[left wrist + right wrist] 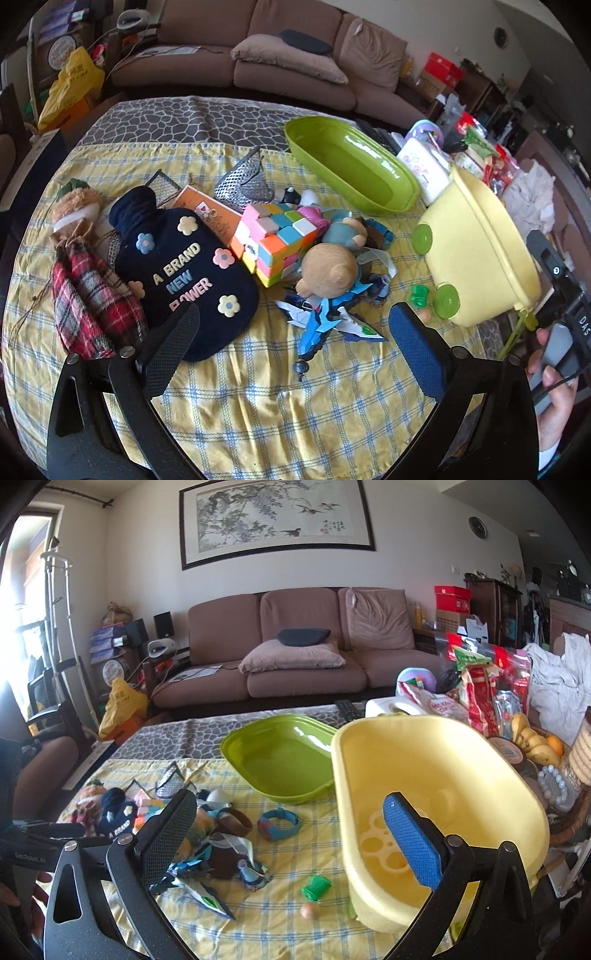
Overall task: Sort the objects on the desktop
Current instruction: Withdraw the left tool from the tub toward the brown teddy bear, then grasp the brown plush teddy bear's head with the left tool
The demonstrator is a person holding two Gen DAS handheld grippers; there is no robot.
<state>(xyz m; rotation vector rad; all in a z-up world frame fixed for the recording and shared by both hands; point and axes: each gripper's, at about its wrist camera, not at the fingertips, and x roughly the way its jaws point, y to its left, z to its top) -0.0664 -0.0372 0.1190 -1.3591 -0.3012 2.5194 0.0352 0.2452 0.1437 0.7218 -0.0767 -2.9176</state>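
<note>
A pile of toys lies on the yellow checked cloth: a navy hot-water bag (pixel 184 273), a pastel cube (pixel 277 240), a plush bear (pixel 328 271), a blue robot toy (pixel 325 321) and a plaid doll (pixel 85 280). A green tray (pixel 351 166) and a yellow tub (pixel 480 251) stand to the right, both empty. My left gripper (pixel 295 328) is open and empty just above the robot toy. My right gripper (pixel 291 819) is open and empty, its blue finger over the yellow tub (pixel 436 775). A small green toy (pixel 316 887) and a small ball (pixel 309 910) lie beside the tub.
Snack bags (pixel 476 686), fruit (pixel 532 742) and a white box (pixel 424 170) crowd the table's right side. Two wristbands (pixel 279 823) lie mid-table. A mesh holder (pixel 243 181) lies tipped behind the cube. A brown sofa (pixel 295 646) stands beyond the table.
</note>
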